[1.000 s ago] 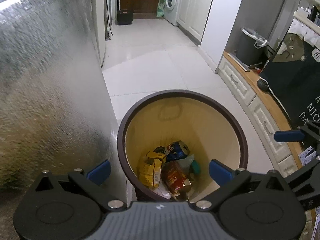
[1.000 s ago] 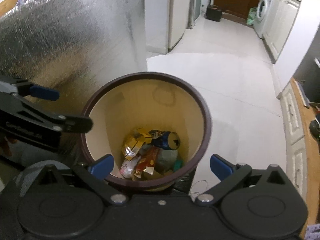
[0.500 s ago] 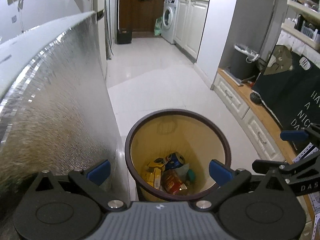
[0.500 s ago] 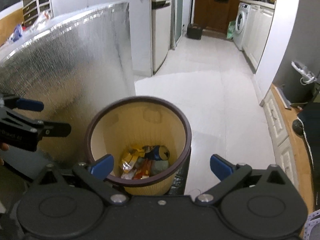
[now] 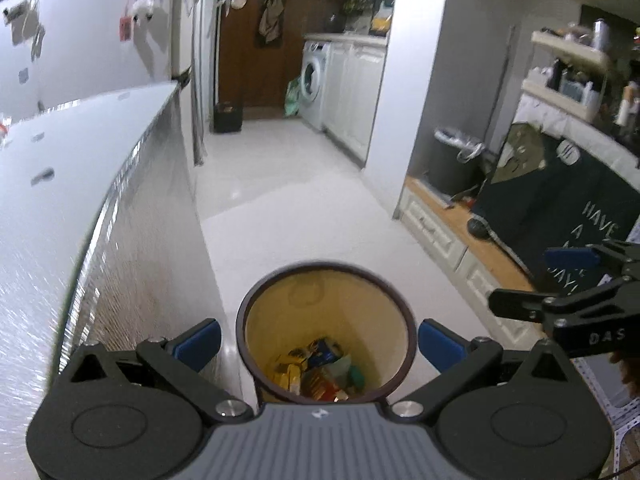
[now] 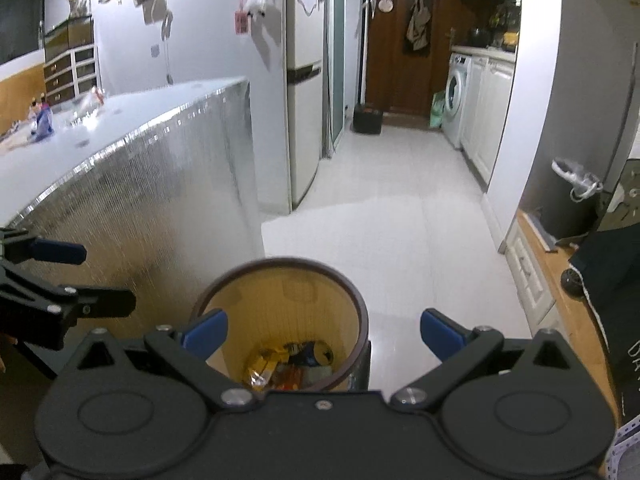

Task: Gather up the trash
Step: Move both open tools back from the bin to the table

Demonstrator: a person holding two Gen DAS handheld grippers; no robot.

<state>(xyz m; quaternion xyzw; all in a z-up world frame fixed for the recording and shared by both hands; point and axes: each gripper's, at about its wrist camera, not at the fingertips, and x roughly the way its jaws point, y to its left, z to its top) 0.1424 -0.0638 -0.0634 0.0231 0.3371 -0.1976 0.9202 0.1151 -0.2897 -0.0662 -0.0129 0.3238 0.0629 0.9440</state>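
both sets of blue fingers [image 5: 198,339] spread wide, nothing between them! left gripper [image 5: 319,342] and right gripper [image 6: 323,331] hover side by side above the bin [image 5: 325,270], angled down into its mouth. wrappers [image 5: 294,372] and a crushed can [image 6: 316,351] sit at the bottom, so plenty looks collected. on the table [image 6: 120,120] far to the left, a few blurry items [image 6: 42,118] might be more trash, hard to tell, so possibly one more trip ahead.

Spread fingers [image 6: 442,334] frame the bin [image 6: 352,300] (wrappers [image 6: 288,364] inside).
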